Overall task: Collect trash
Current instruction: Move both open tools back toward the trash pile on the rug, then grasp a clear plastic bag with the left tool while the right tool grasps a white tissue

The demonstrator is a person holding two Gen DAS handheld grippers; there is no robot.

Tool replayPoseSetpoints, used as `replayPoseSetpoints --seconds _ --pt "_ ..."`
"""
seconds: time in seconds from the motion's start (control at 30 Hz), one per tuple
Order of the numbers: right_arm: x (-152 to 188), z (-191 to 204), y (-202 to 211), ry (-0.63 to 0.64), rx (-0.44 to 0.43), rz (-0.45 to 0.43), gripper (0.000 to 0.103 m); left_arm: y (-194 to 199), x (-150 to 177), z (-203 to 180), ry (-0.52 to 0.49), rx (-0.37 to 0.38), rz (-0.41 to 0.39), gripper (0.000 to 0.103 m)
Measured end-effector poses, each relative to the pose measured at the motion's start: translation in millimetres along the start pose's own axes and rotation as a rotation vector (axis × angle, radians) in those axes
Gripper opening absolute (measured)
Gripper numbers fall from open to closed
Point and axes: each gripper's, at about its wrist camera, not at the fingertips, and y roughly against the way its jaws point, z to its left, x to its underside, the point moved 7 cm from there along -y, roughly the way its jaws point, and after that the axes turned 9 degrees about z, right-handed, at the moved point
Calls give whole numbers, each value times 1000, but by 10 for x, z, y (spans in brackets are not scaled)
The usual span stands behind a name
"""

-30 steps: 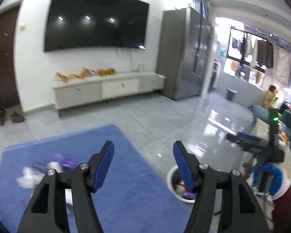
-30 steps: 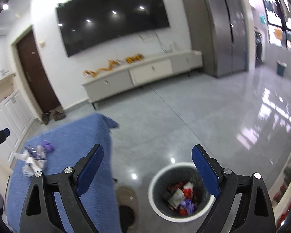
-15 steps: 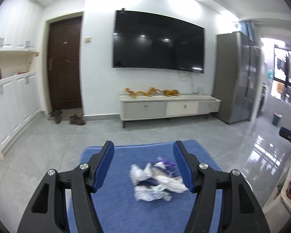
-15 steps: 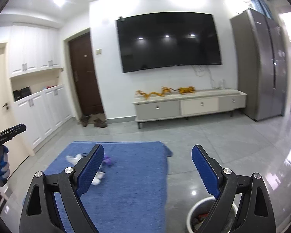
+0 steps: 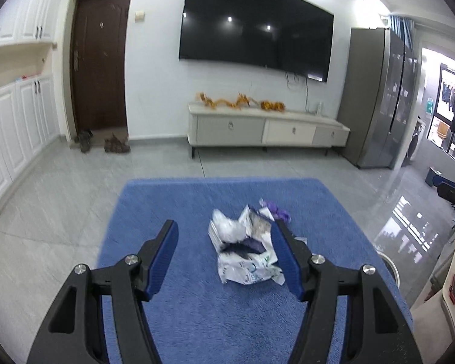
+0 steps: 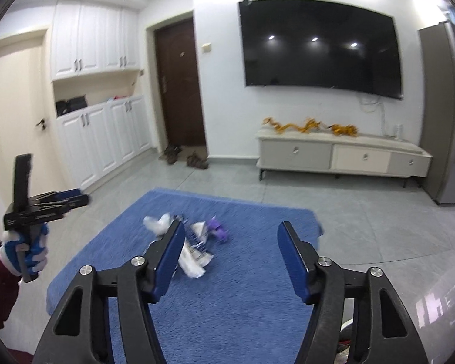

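A pile of crumpled white wrappers with a purple scrap lies on a blue cloth-covered surface. My left gripper is open, and the pile lies just beyond its fingertips, close to the right finger. My right gripper has nothing between its jaws, which are closing. The same pile sits ahead of its left finger. In the right wrist view a gloved hand holds the left gripper at the far left. The white rim of a trash bin shows at the right past the blue surface.
Grey tile floor surrounds the blue surface. A low TV cabinet stands under a wall-mounted TV. A dark door with shoes is at the back left, and a tall grey cabinet at the right.
Both views swung left from the bin on the floor to the trash pile on the blue surface, and came closer to it. The right jaws stand narrower now.
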Motion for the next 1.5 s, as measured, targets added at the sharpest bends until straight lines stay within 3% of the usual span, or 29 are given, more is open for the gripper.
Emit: replayPoseSetpoints --seconds 0.23,0.53,0.63,0.7,0.77,0.87,0.97,1.03,1.1,1.3,1.5 --pt "173 249 -680 51 -103 129 55 -757 104 -140 -6 17 108 60" --pt "400 597 -1684 86 -226 285 51 -1459 25 -113 19 20 186 47" --pt "479 728 -2010 97 -266 331 49 -1612 28 -103 14 20 209 35" --pt "530 779 -2163 103 -278 354 47 -1715 55 -105 11 28 230 20" --pt "592 812 -2327 105 -281 377 46 -1757 78 -84 10 26 234 16" --pt "656 789 -2500 85 -287 403 45 -1735 87 -62 18 43 225 12" --pt "709 757 -2585 62 -289 417 35 -1625 88 -34 20 51 204 10" --pt "714 740 -2581 55 -291 411 13 -1532 87 -11 25 53 191 10" --pt "716 727 -2544 41 -304 401 5 -1413 83 9 30 55 176 9" --pt "660 763 -2224 35 -314 343 4 -925 37 28 24 53 110 9" --pt "483 721 -1618 20 -291 236 4 -498 -28 -35 4 44 51 9"
